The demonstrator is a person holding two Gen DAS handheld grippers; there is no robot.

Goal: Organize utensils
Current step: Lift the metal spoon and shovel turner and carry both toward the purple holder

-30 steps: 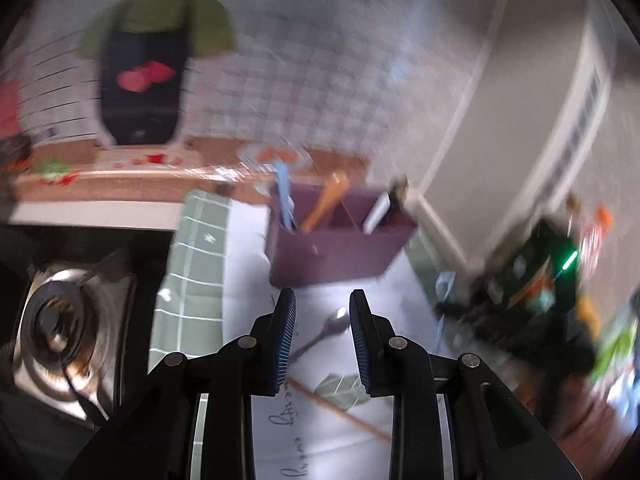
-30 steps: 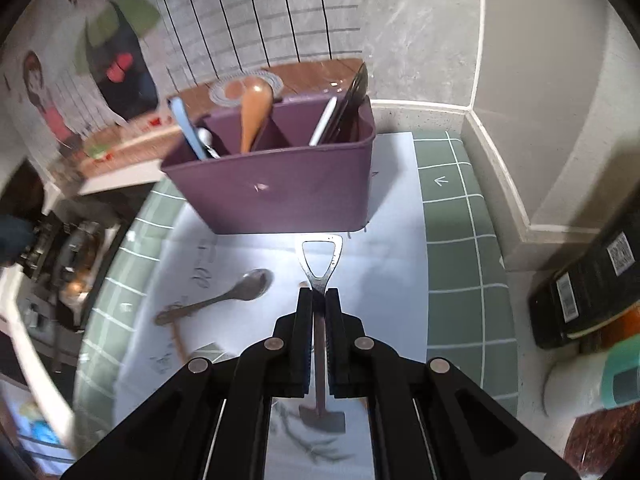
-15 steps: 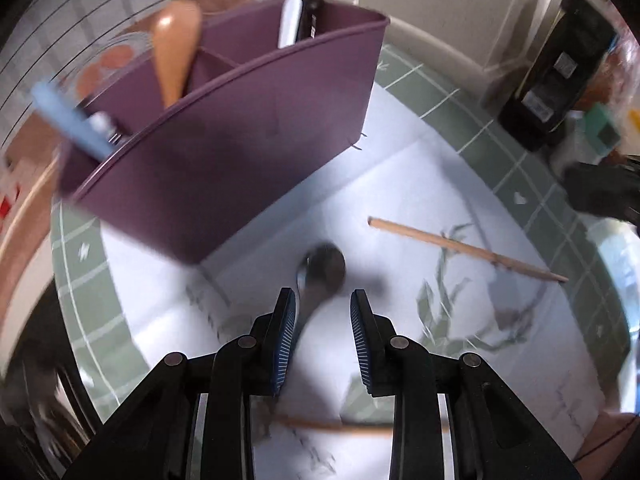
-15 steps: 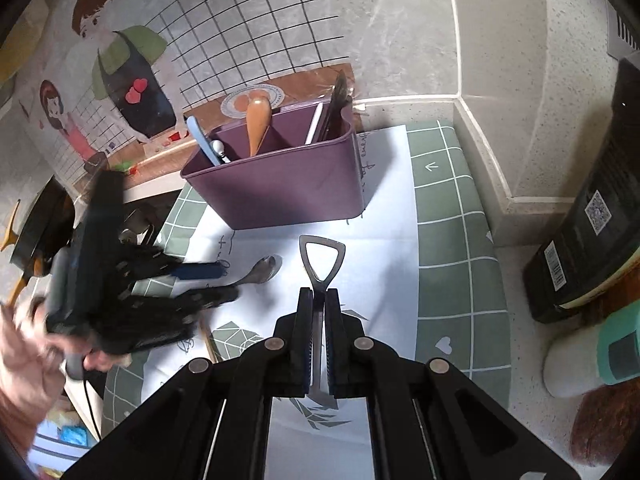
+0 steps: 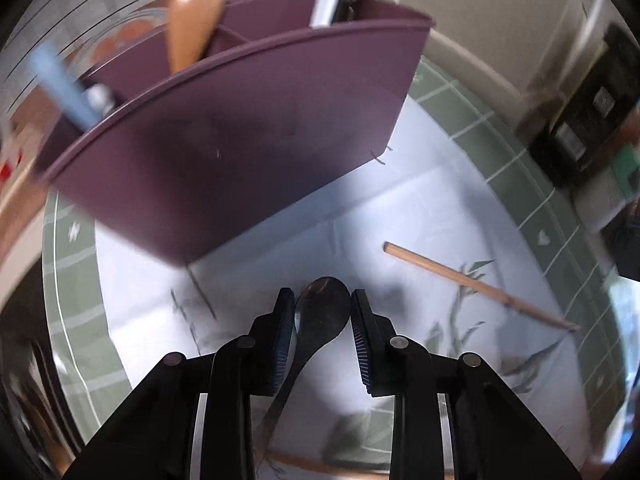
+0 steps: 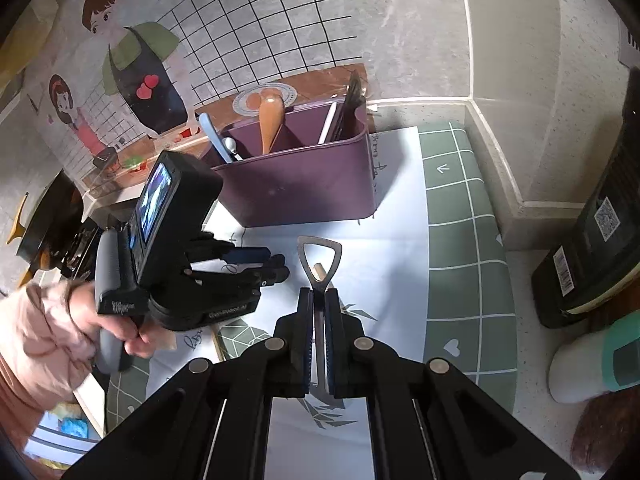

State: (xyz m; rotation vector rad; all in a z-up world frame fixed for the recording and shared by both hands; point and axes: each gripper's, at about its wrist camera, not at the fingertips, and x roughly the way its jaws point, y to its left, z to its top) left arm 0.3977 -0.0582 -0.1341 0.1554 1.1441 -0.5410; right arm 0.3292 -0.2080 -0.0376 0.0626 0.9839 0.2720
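Observation:
A purple utensil holder (image 5: 240,152) (image 6: 312,184) stands on a white mat and holds a wooden spoon (image 5: 194,16), a blue-handled utensil (image 5: 60,80) and dark utensils. My left gripper (image 5: 323,320) is open, low over the mat, its jaws on either side of a metal spoon (image 5: 320,316) lying there. It also shows in the right wrist view (image 6: 276,266). My right gripper (image 6: 319,320) is shut on a metal bottle opener (image 6: 320,256) and holds it above the mat in front of the holder.
Two wooden chopsticks lie on the mat, one to the right (image 5: 476,286), one near the front (image 5: 320,462). A green gridded mat (image 6: 460,240) lies under the white one. A dark box (image 6: 592,248) and a teal-and-white item (image 6: 592,360) stand right. A stove sits left.
My left gripper has dropped down and forward so that the metal spoon lies between its open jaws. My right gripper has lifted back a little with the bottle opener.

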